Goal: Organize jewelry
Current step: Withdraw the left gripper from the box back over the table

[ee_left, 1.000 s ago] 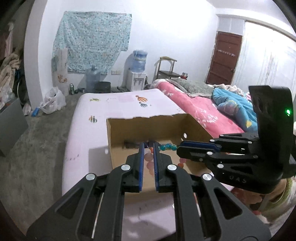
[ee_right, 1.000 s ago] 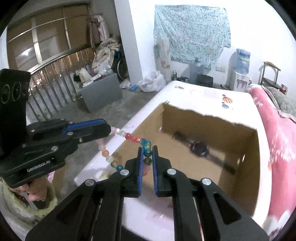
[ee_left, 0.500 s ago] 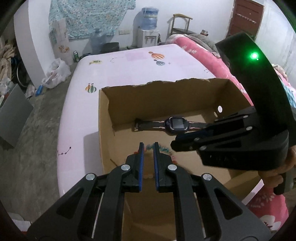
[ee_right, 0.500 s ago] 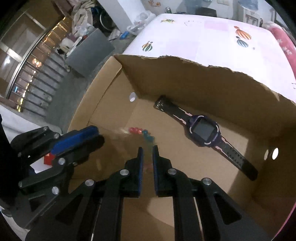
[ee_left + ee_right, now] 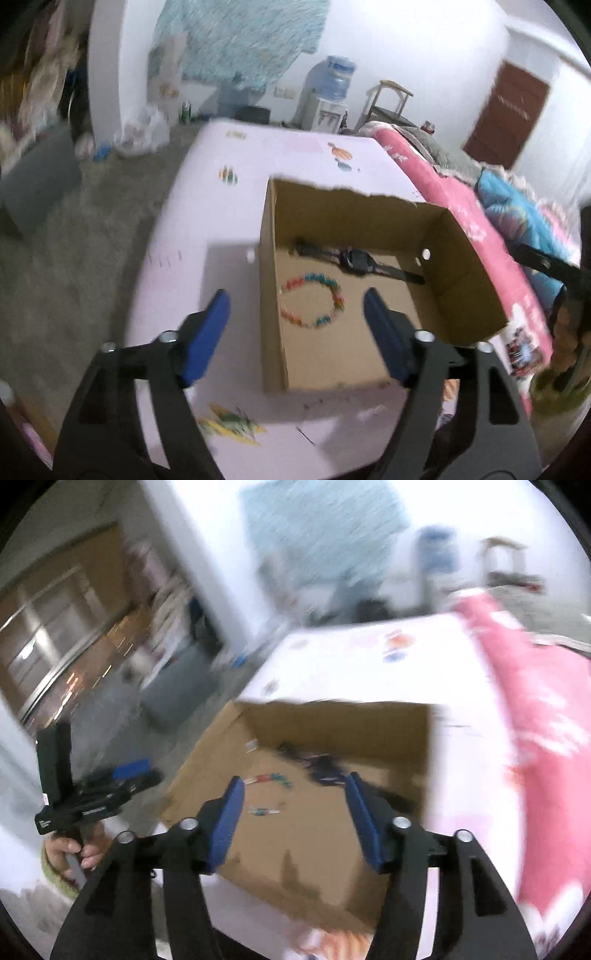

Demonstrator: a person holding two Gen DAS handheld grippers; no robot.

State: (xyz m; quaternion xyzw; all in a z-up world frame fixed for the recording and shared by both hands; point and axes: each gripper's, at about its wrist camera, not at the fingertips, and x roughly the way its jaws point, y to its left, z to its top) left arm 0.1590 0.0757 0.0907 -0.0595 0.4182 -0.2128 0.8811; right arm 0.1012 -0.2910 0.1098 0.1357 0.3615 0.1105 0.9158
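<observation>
So both my grippers are let go right now. The left gripper has its jaws spread wide, they've just been opening, and nothing sits between them. Same for the right gripper: jaws just opened, empty, hanging over the near edge of the cardboard box.

The beaded bracelet is lying flat on the box floor in a loose ring, near the left wall, just beside the smartwatch, which stretches along the back wall. They look close but apart, as far as I can tell through the blur. The box sits on a pale pink table.

Handling-wise, I'd guess the bracelet is light and totally floppy, a string of little round beads, probably on elastic. Beads are slick and roll, so pinching a single one head-on could pop it out. If I pick it up again, I'd clamp across the strand so two beads bracket my pads, and expect the rest to droop and swing.

The watch seems heavier, with a rigid body and a bendy strap. I'd grab the strap right beside the case, keeping the pads off the screen.
</observation>
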